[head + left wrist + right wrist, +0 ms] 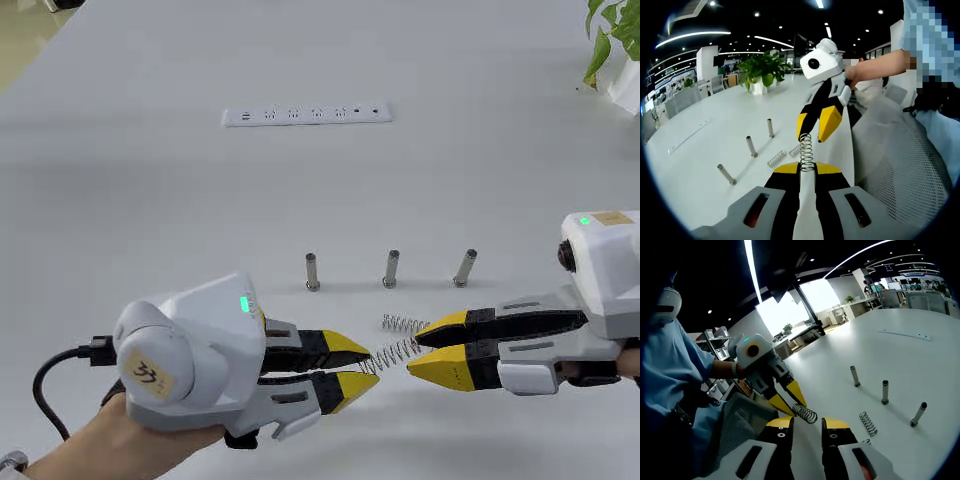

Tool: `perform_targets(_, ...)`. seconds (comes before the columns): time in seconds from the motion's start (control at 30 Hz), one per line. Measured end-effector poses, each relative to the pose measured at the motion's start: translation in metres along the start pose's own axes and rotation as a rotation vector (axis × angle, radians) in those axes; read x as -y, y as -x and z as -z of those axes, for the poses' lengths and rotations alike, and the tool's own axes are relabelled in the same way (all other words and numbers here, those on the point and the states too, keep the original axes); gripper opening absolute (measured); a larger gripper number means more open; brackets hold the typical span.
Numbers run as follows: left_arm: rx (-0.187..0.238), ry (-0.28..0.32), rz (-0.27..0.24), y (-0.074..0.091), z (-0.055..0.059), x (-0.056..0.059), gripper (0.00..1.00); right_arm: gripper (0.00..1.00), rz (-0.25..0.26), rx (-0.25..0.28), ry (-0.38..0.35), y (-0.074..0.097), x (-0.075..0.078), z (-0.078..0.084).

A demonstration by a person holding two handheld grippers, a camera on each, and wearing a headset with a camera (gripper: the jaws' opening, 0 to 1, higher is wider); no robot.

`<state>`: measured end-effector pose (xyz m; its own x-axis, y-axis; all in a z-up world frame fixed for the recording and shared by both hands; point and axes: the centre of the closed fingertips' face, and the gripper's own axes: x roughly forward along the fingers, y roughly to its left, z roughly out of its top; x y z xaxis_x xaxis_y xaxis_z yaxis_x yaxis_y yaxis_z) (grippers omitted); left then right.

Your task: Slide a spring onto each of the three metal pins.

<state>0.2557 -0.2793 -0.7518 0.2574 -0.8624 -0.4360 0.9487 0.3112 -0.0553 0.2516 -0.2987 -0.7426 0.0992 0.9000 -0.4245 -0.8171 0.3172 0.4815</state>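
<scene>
Three metal pins stand upright in a row on the white table: left pin [312, 271], middle pin [391, 268], right pin [465, 267]. None carries a spring. My left gripper [365, 368] is shut on one end of a spring [390, 355], held just above the table in front of the pins. The spring's free end reaches between the jaws of my right gripper [413, 352], which stands open facing it. In the left gripper view the held spring [806, 150] rises from my shut jaws toward the right gripper [811, 138]. A loose spring [403, 323] lies before the middle pin.
A white power strip [305, 115] lies far back on the table. A potted plant [612, 40] stands at the back right corner. A second loose spring [796, 149] lies beside the first [776, 158]. A mesh chair [900, 165] stands at the table's near edge.
</scene>
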Motion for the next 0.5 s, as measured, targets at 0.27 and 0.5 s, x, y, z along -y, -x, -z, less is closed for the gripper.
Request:
perform_targets(0.27, 0.001, -0.004, 0.007, 0.0011, -0.0001, 0.0007, 0.07, 0.11, -0.021, 0.002, -0.009, -0.0008, 0.0002, -0.0009)
perform_targets(0.5, -0.005, -0.007, 0.014, -0.0004, 0.0014, 0.0006, 0.07, 0.09, -0.020, 0.006, -0.010, 0.0000, -0.0009, -0.0028)
